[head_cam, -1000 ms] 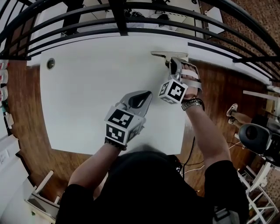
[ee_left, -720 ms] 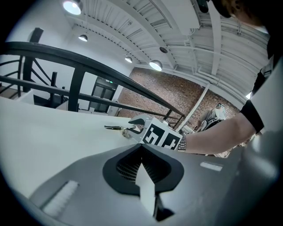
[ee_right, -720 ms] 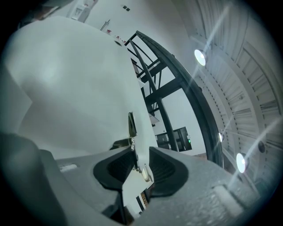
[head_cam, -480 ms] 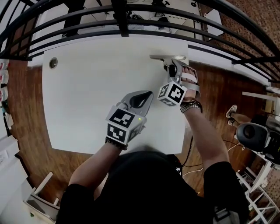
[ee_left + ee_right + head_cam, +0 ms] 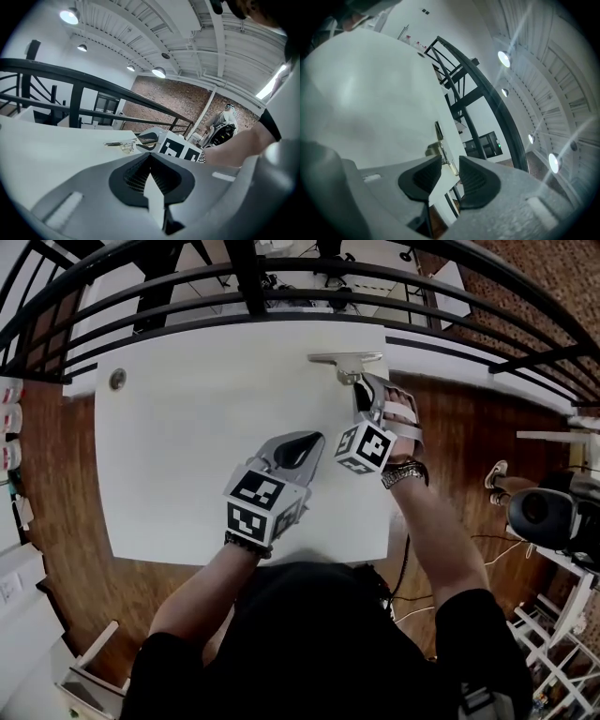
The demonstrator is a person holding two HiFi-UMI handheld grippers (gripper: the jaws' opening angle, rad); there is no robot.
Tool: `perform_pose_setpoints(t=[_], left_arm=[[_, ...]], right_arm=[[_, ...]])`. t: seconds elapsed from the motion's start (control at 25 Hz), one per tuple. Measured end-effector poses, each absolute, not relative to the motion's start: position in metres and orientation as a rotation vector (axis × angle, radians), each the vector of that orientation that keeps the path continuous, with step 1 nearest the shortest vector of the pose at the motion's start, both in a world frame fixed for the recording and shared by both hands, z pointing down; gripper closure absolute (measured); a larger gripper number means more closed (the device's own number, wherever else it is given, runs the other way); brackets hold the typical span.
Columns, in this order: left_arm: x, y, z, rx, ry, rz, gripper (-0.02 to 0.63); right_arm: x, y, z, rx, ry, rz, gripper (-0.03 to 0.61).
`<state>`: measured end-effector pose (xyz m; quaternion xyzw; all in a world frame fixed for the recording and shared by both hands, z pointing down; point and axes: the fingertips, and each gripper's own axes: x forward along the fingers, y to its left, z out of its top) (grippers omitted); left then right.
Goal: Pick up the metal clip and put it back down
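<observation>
Backing right gripper [image 5: 362, 390] straight off looks best: jaws have just been opening, now spread, nothing pinched, metal clip [image 5: 345, 360] lying at table [image 5: 187, 427] edge just past the tips. Avoid nudging it off; left gripper [image 5: 298, 450] pressed together

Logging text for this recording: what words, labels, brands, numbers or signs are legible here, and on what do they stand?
Nothing reads as text in any view.
Left marker cube: black-and-white square patterns only, no letters.
Right marker cube: the same.
Metal clip: no visible marking.
White items at the head view's left edge: too small to read.
</observation>
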<state>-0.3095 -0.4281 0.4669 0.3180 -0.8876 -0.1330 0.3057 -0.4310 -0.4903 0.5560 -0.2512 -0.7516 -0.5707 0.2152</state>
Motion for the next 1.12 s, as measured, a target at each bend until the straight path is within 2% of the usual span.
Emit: perform_pose_setpoints(t=[0.24, 0.52, 1.12], left_arm=[[-0.285, -0.439, 0.446, 0.841, -2.379, -0.333, 0.597], [-0.25, -0.454, 0.412, 0.855, -2.436, -0.286, 0.597], [-0.171, -0.457, 0.369, 0.891, -2.514, -0.196, 0.597]], right_arm=[[-0.393, -0.489, 0.518, -0.726, -2.228, -1.449, 0.478], [-0.333, -0.487, 0.454, -0.752, -2.407, -1.314, 0.581], [-0.199, -0.49, 0.387, -0.844, -2.572, -0.838, 0.586]])
